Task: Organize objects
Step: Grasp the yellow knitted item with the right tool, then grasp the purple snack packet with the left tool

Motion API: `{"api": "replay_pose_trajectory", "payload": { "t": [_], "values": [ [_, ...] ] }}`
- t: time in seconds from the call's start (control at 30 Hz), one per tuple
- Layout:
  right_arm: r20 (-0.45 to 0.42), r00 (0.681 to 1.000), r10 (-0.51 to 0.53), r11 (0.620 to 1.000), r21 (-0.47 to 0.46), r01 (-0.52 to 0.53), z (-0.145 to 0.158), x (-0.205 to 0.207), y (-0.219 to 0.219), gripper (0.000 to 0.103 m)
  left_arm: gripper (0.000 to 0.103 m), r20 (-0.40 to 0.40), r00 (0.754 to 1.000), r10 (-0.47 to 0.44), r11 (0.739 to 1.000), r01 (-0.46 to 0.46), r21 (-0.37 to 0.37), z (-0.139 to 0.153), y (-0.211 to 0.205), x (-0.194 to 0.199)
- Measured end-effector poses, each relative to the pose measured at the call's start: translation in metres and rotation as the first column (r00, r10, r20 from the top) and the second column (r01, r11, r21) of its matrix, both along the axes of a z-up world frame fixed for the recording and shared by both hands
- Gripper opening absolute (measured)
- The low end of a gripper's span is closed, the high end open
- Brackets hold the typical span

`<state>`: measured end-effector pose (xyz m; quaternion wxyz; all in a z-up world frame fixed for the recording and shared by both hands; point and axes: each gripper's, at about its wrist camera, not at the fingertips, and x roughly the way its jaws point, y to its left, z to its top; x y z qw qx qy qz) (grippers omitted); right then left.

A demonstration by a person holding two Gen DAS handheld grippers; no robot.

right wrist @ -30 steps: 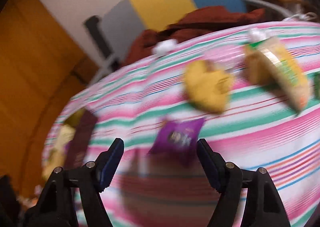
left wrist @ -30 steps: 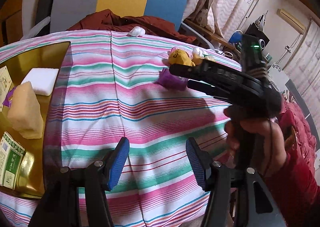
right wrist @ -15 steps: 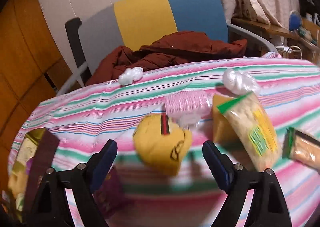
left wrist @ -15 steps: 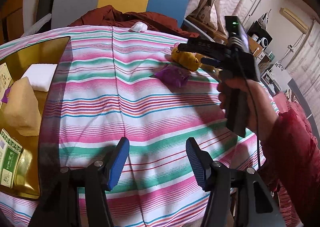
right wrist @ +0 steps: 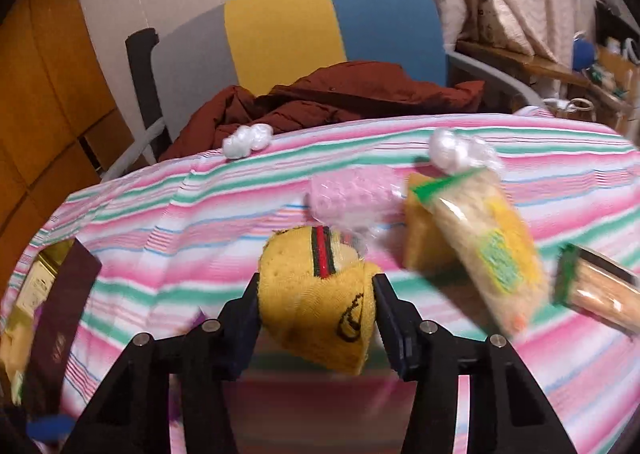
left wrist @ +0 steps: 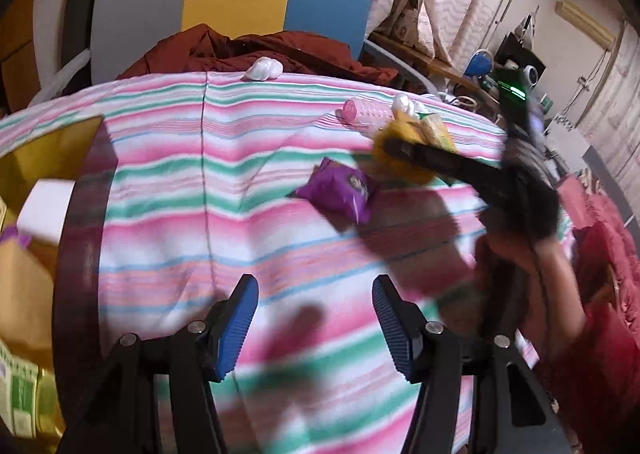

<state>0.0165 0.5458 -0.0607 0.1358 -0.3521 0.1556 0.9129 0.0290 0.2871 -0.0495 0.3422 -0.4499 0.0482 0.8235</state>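
Note:
My right gripper point(right wrist: 315, 308) has its jaws around a yellow knitted sock bundle point(right wrist: 320, 294) with a red and green stripe, on the striped cloth. It is in the left wrist view point(left wrist: 390, 152) at the same yellow bundle point(left wrist: 404, 168). A purple snack packet point(left wrist: 340, 190) lies left of it. My left gripper point(left wrist: 314, 318) is open and empty above the striped cloth. A dark tray point(left wrist: 76, 222) with a gold inside holds a white block point(left wrist: 46, 202) and packets at the left.
A pink roll point(right wrist: 352, 194), a yellow-green noodle bag point(right wrist: 488, 246), a biscuit pack point(right wrist: 596, 294) and white wads point(right wrist: 456, 148) lie beyond the sock. A chair point(right wrist: 320, 22) with a brown jacket point(right wrist: 340, 98) stands behind the table.
My right gripper has moved past the purple packet to the yellow sock bundle and narrowed its jaws around it. My left gripper has stayed open and nearly still.

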Motion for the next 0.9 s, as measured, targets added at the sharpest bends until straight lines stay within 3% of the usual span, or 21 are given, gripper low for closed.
{"api": "replay_pose_trajectory", "payload": {
  "t": [0.1, 0.2, 0.4, 0.53, 0.57, 0.73, 0.9],
  "values": [
    [-0.007, 0.997, -0.076, 0.997, -0.020, 0.076, -0.003, 0.020, 0.008, 0.053, 0.078, -0.019, 1.000, 0.000, 1.000, 0.000, -0.006, 0.000, 0.017, -0.012],
    [-0.029, 0.993, -0.111, 0.992, -0.061, 0.109, -0.009, 0.033, 0.014, 0.053, 0.078, -0.059, 0.998, -0.019, 1.000, 0.019, -0.004, 0.001, 0.034, -0.024],
    [-0.035, 0.991, -0.131, 0.990, -0.060, 0.129, -0.011, 0.035, 0.015, 0.053, 0.078, -0.145, 0.976, -0.161, 0.978, 0.138, -0.156, -0.012, 0.078, -0.047],
    [-0.037, 0.990, -0.133, 0.990, -0.053, 0.131, -0.012, 0.035, 0.015, 0.053, 0.078, -0.110, 0.975, -0.194, 0.973, 0.177, -0.147, -0.027, 0.085, -0.054],
    [-0.037, 0.990, -0.134, 0.990, -0.054, 0.132, -0.012, 0.035, 0.015, 0.053, 0.076, -0.086, 0.978, -0.190, 0.976, 0.178, -0.128, -0.032, 0.085, -0.055],
    [-0.042, 0.989, -0.143, 0.988, -0.059, 0.141, -0.014, 0.036, 0.017, 0.053, 0.067, -0.136, 0.976, -0.169, 0.983, 0.158, -0.089, -0.033, 0.082, -0.049],
    [-0.042, 0.989, -0.143, 0.989, -0.035, 0.142, -0.013, 0.036, 0.014, 0.053, 0.039, -0.157, 0.975, -0.158, 0.987, 0.150, -0.064, -0.033, 0.080, -0.048]
  ]
}}
